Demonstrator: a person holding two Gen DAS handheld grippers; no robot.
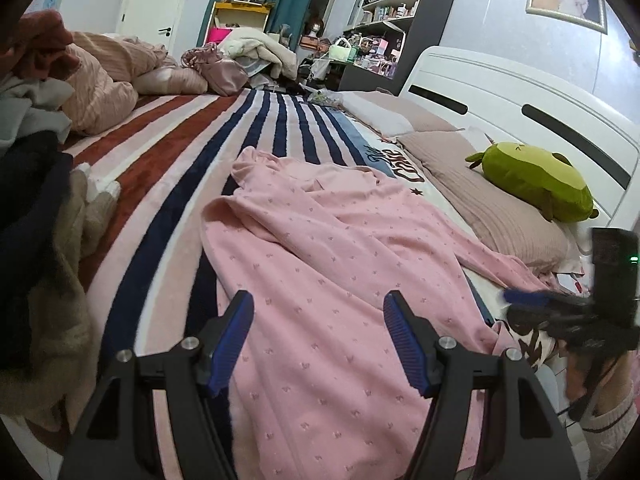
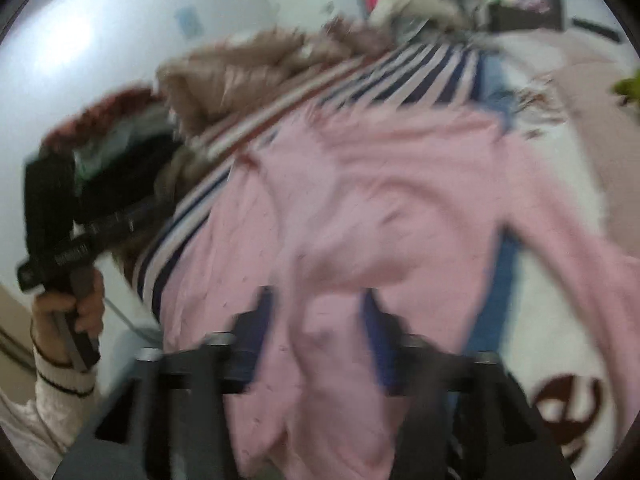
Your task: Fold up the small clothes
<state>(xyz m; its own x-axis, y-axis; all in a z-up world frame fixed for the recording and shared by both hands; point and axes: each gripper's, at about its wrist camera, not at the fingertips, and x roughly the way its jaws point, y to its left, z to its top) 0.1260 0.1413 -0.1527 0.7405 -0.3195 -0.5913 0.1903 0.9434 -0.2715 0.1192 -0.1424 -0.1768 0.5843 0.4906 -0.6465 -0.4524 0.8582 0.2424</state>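
A pink garment [image 1: 328, 264] with small printed motifs lies spread and rumpled on the striped bedspread [image 1: 192, 160]. My left gripper [image 1: 318, 304] is open and empty, its blue-padded fingers apart just above the garment's near part. In the blurred right wrist view the garment [image 2: 360, 216] fills the middle, and my right gripper [image 2: 320, 304] stands open over its near edge with pink cloth between the fingers. The right gripper also shows at the right edge of the left wrist view [image 1: 560, 304]. The left gripper, held in a hand, shows at the left of the right wrist view [image 2: 80, 236].
A pile of mixed clothes [image 1: 40, 208] lies at the left of the bed. A beige quilt [image 1: 108, 80] and a pink bag [image 1: 224, 68] sit at the far end. A green plush toy [image 1: 536, 180] rests on pillows [image 1: 480, 208] by the white headboard [image 1: 520, 96].
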